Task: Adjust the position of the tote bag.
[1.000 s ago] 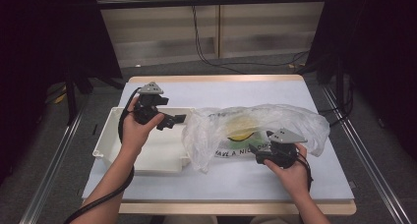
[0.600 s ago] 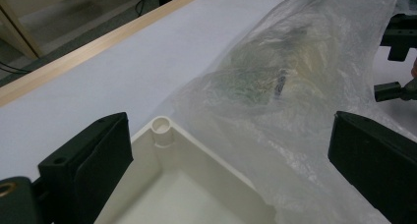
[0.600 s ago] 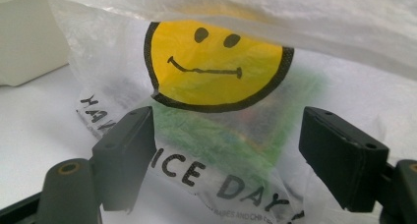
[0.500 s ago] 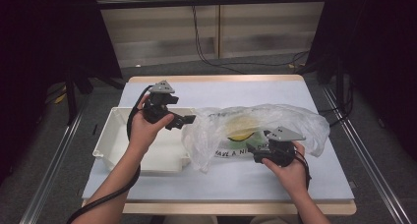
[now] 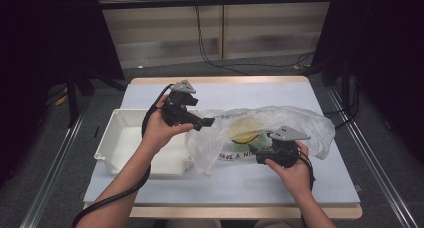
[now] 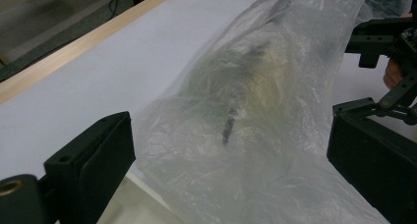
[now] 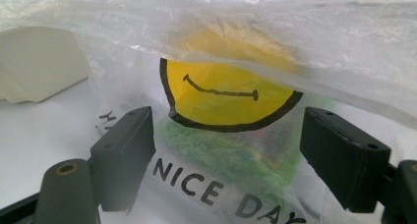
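Note:
A clear plastic bag (image 5: 285, 119) lies crumpled on the white table, printed with a yellow smiley (image 5: 244, 133) and black lettering. My left gripper (image 5: 207, 122) hovers over the tray's right end, pointing at the bag's left end, jaws open. In the left gripper view the bag (image 6: 255, 86) bulges between and beyond the wide jaws of my left gripper (image 6: 228, 135). My right gripper (image 5: 254, 152) sits at the bag's near edge. In the right gripper view the smiley (image 7: 221, 96) and something green (image 7: 216, 155) inside the bag lie ahead of my right gripper (image 7: 226, 135), whose jaws stand apart.
A white plastic tray (image 5: 111, 140) sits at the table's left; its corner (image 7: 39, 62) shows in the right gripper view. The table's wooden rim (image 5: 220, 80) runs along the far edge. Metal rails flank both sides, and cables lie on the floor behind.
My left gripper has moved right from over the tray toward the bag's left end. My right gripper and the bag have stayed put.

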Available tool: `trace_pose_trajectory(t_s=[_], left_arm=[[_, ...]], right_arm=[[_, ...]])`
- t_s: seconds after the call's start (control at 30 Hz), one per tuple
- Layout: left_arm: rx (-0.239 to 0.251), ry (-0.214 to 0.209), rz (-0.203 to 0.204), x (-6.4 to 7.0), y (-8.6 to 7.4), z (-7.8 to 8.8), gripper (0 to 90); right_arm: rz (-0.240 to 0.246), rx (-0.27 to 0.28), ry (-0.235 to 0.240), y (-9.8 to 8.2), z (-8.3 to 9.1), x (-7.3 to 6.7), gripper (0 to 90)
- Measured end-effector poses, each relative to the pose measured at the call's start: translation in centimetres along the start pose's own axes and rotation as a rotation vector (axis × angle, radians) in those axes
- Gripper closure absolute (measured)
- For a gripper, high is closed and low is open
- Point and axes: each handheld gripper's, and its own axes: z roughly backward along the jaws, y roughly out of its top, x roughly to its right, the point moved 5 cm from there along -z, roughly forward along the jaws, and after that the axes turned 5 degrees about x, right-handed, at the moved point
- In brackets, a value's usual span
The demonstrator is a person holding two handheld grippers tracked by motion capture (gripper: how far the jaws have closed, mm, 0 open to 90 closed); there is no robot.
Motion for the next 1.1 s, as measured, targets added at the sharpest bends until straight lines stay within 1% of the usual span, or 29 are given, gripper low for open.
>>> trace_pose_trajectory(t_s=[0.03, 0.13, 0.17, 0.2, 0.27, 0.37, 0.4, 0.47, 0.5, 0.57, 0.63, 0.7, 0.73, 0.77, 0.8, 0.83, 0.87, 0.9, 0.93, 1.0, 1.03, 1.07, 1.1], left_arm=[[-0.004, 0.004, -0.008, 0.0, 0.0, -0.1, 4.6], [0.0, 0.004, -0.013, 0.0, 0.2, -0.5, 5.9], [-0.008, 0.001, -0.027, 0.0, 0.3, -0.6, 6.5], [-0.005, -0.002, -0.031, 0.1, 0.4, -0.7, 7.9], [-0.012, -0.009, -0.058, 0.1, 0.6, -1.0, 10.0], [-0.003, -0.024, -0.071, 0.3, 0.8, -1.5, 12.6], [0.0, -0.029, -0.086, 0.3, 0.9, -1.6, 13.2], [0.006, -0.046, -0.086, 0.4, 0.9, -1.8, 17.7], [-0.004, -0.048, -0.088, 0.5, 0.9, -1.9, 18.5], [-0.002, -0.057, -0.092, 0.5, 0.9, -2.2, 19.7], [-0.022, -0.056, -0.109, 0.5, 1.0, -2.3, 21.7], [-0.016, -0.053, -0.107, 0.5, 1.1, -2.5, 22.3], [-0.022, -0.061, -0.105, 0.5, 1.1, -2.6, 23.4], [-0.036, -0.068, -0.12, 0.4, 1.1, -2.7, 28.5], [-0.021, -0.081, -0.115, 0.5, 1.1, -2.9, 29.2], [-0.026, -0.092, -0.116, 0.6, 1.0, -3.1, 28.9], [-0.038, -0.11, -0.118, 0.6, 1.0, -3.3, 32.1], [-0.039, -0.119, -0.117, 0.6, 1.0, -3.5, 33.2], [-0.053, -0.13, -0.122, 0.6, 0.9, -3.7, 33.1], [-0.062, -0.162, -0.116, 0.7, 0.7, -4.1, 35.4], [-0.069, -0.167, -0.097, 0.8, 0.6, -4.3, 35.3], [-0.07, -0.171, -0.087, 0.8, 0.5, -4.5, 37.0], [-0.086, -0.176, -0.081, 0.7, 0.4, -4.5, 39.4]], right_arm=[[-0.002, 0.001, 0.004, 0.0, -0.1, 0.0, 20.7], [-0.004, -0.001, 0.011, 0.0, -0.2, -0.1, 20.6], [-0.005, -0.002, 0.011, 0.1, -0.2, -0.1, 20.6], [-0.006, 0.001, 0.013, 0.2, -0.2, -0.1, 20.5], [-0.009, 0.004, 0.009, 0.4, -0.2, -0.2, 19.9], [-0.008, 0.008, 0.016, 0.7, -0.4, -0.3, 19.9], [-0.01, 0.012, 0.018, 0.8, -0.4, -0.4, 19.9], [-0.005, 0.01, 0.022, 0.9, -0.4, -0.5, 19.9], [-0.004, 0.013, 0.025, 1.0, -0.4, -0.5, 19.9], [-0.008, 0.014, 0.026, 1.1, -0.4, -0.5, 19.9], [-0.009, 0.016, 0.03, 1.2, -0.5, -0.5, 19.9], [-0.007, 0.019, 0.028, 1.2, -0.5, -0.6, 19.9], [-0.009, 0.02, 0.03, 1.2, -0.4, -0.6, 19.9], [-0.009, 0.022, 0.031, 1.3, -0.4, -0.7, 19.9], [-0.015, 0.022, 0.033, 1.3, -0.4, -0.7, 19.9], [-0.016, 0.024, 0.033, 1.3, -0.5, -0.7, 19.9], [-0.017, 0.022, 0.031, 1.3, -0.5, -0.7, 19.9], [-0.018, 0.023, 0.034, 1.3, -0.5, -0.8, 20.0], [-0.015, 0.024, 0.035, 1.3, -0.5, -0.8, 20.0], [-0.013, 0.026, 0.039, 1.4, -0.5, -0.9, 20.1], [-0.014, 0.028, 0.044, 1.4, -0.5, -1.0, 20.0], [-0.013, 0.034, 0.053, 1.5, -0.5, -1.1, 20.0], [-0.012, 0.038, 0.056, 1.6, -0.5, -1.1, 20.0]])
